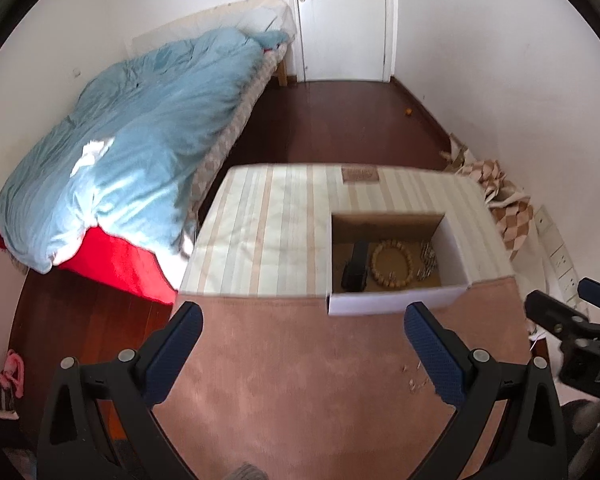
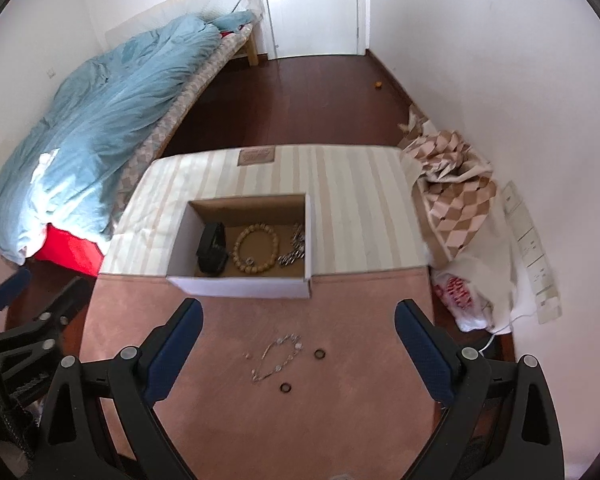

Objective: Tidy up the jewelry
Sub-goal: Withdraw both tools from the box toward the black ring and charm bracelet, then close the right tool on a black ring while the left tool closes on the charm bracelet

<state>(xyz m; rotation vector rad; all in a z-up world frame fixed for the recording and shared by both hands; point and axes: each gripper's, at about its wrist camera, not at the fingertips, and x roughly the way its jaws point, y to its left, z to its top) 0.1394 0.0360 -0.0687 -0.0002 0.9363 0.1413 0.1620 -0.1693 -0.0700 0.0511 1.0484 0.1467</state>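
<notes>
The white cardboard box (image 2: pixel 240 286) sits open in the middle of the surface, its near wall on the seam where the pink cloth (image 2: pixel 340 420) meets the striped cover (image 2: pixel 356 208). Three pieces already lie inside: a black watch-like band (image 2: pixel 212 250) at the left wall, a wooden bead bracelet (image 2: pixel 256 249) in the middle of the floor, and a silver chain bracelet (image 2: pixel 294 250) against the right wall. The left wrist view shows the same three in the same order, the band (image 1: pixel 356 266), the beads (image 1: pixel 392 264) and the silver links (image 1: pixel 426 262).

By that count the sorting looks partly done. What is left lies on the pink cloth near its front edge, in front of the box: a thin silver necklace (image 2: pixel 278 356) in a loose loop, one dark ring (image 2: pixel 320 354) just to its right, a second dark ring (image 2: pixel 286 388) nearer the front edge, and a tiny pale item (image 2: pixel 247 356) to the left of the chain, too small to identify.

The right gripper (image 2: pixel 298 320) hovers over these pieces, jaws wide apart and holding nothing. The left gripper (image 1: pixel 304 324) hangs over bare pink cloth to the left, also spread wide and empty. The necklace seems the likeliest next pick; its fine, slack chain may slip between the pads.
</notes>
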